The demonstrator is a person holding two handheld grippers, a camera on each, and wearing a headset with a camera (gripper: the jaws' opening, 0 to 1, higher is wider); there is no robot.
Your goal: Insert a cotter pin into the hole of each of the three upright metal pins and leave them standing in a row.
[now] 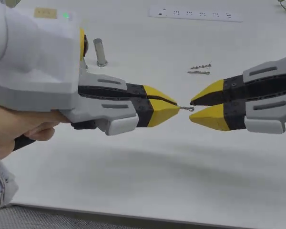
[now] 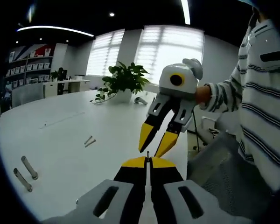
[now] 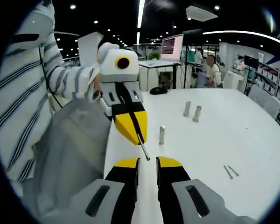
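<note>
While left gripper [image 1: 178,105] pinches cotter pin [image 1: 186,109], right gripper [image 1: 190,110] slightly parted

Bright even light; soft shadows; fisheye edges warped

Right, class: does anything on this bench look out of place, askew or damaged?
Nothing is spilled or damaged. One metal pin stands well apart from the other two metal pins, so the three upright pins make no neat row. Two spare cotter pins lie loose on the table.
</note>
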